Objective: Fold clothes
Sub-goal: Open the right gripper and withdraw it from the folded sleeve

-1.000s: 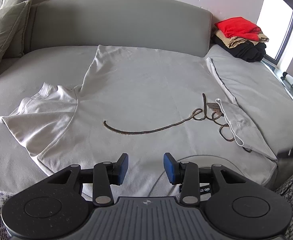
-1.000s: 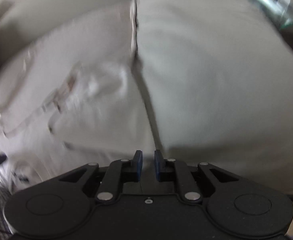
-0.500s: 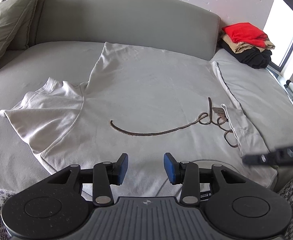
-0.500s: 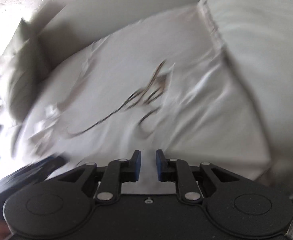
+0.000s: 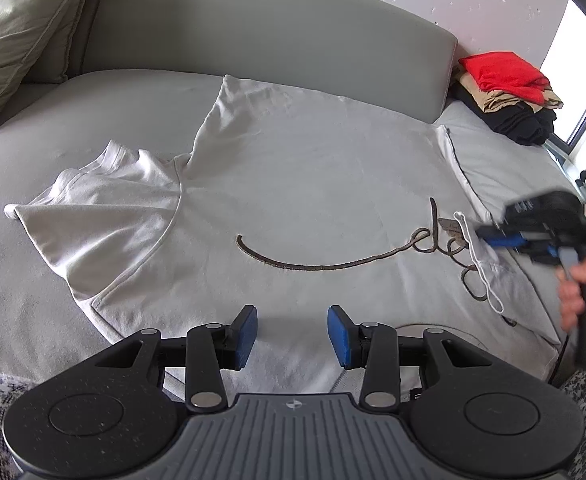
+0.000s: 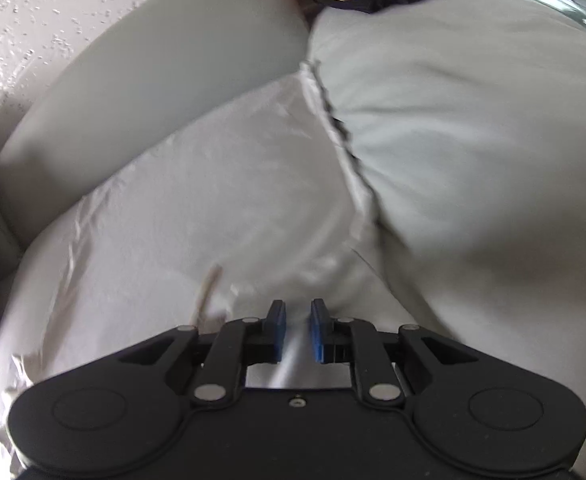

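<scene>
a white t-shirt (image 5: 293, 184) with a dark cursive print lies spread flat across the grey sofa (image 5: 253, 40), one sleeve out to the left and the other folded in on the right. the left gripper (image 5: 292, 334) hovers over the near edge of the shirt with its tongs wide apart and nothing between them. the right gripper (image 5: 489, 236) sits at the folded sleeve on the right, its tongs a narrow gap apart with a strip of white cloth running between them, though i cannot tell whether they pinch it; a pile of clothes (image 5: 509, 96) rests at the far right.

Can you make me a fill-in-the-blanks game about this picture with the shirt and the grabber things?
1. The white shirt lies spread on a ____ sofa.
2. The top garment of the folded pile is ____.
3. The left gripper's jaws are ____.
4. The right gripper reaches the shirt's folded-over ____.

Missing words: grey; red; open; sleeve
</scene>
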`<state>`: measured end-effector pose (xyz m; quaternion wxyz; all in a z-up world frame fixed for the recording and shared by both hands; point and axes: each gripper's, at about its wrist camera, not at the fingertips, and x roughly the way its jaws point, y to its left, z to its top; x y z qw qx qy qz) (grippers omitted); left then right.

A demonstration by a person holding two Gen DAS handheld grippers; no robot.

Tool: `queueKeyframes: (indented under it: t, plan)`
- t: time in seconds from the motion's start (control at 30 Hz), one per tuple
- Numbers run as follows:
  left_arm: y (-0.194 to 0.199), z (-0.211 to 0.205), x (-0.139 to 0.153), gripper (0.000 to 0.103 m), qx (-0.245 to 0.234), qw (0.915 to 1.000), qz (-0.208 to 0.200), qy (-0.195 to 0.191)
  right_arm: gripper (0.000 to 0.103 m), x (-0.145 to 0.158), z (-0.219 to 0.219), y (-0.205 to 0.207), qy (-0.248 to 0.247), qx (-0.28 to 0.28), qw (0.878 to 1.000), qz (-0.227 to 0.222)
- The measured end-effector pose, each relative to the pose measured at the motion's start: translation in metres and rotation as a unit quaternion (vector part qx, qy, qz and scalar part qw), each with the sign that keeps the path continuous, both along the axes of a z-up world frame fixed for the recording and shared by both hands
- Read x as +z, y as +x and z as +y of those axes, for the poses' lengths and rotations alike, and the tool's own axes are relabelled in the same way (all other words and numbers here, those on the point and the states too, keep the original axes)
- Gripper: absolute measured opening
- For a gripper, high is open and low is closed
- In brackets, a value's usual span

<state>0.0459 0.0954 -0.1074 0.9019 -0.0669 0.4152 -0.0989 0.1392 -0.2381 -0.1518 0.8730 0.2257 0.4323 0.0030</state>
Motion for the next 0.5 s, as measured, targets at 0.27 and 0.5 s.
queueKeyframes:
  t: [0.27,0.5]
  plan:
    - [0.002,0.001,-0.001,0.039,0.002,1.0,0.002,-0.001,0.026,0.006,-0.008,0.009,0.092,0.016,0.995,-0.021]
    - [-0.002,-0.006,0.0,0.039,-0.011,0.9999,-0.004,0.008,0.014,0.027,-0.01,-0.051,0.032,0.058,0.998,-0.005]
